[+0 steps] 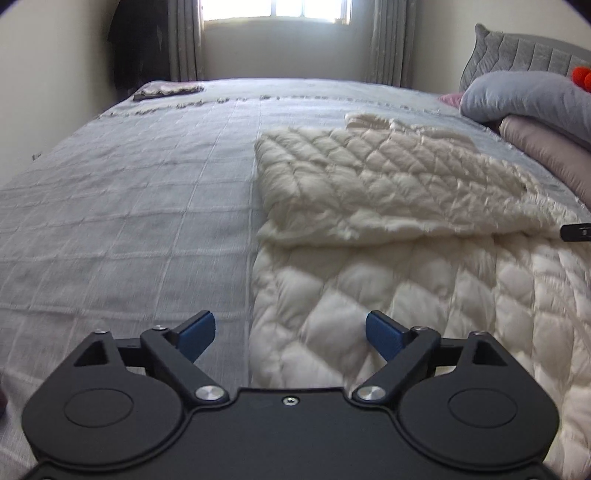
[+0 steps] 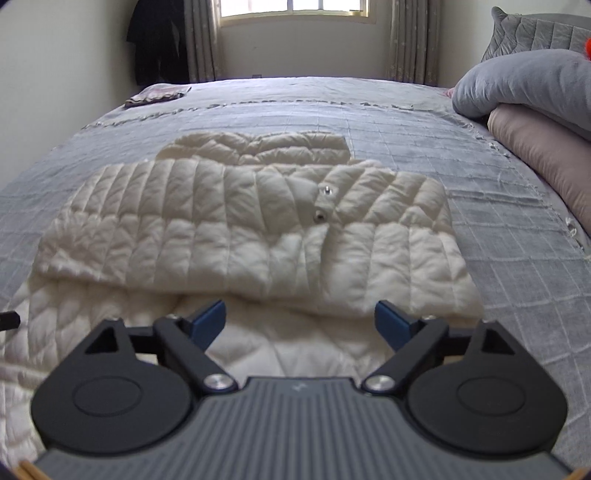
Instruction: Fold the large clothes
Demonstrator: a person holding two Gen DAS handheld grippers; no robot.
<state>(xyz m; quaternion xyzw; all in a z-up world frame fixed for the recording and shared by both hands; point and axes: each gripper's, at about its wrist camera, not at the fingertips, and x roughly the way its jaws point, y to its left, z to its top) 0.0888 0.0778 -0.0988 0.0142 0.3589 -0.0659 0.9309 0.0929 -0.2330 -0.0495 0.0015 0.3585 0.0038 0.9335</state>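
A cream quilted puffer jacket (image 2: pixel 251 229) lies on the bed, its upper part folded over the lower part, with two metal snaps (image 2: pixel 320 216) showing. In the left wrist view the jacket (image 1: pixel 388 192) fills the right half, the folded layer lying across the lower body. My left gripper (image 1: pixel 290 332) is open and empty, just above the jacket's left edge. My right gripper (image 2: pixel 299 321) is open and empty, above the near part of the jacket. The tip of the right gripper (image 1: pixel 576 232) shows at the left view's right edge.
The bed has a grey checked bedspread (image 1: pixel 129 206). Stacked grey and pink pillows and bedding (image 2: pixel 535 107) sit at the right. A small folded cloth (image 2: pixel 157 95) lies at the far left corner. A window (image 2: pixel 293 7) and curtains are behind.
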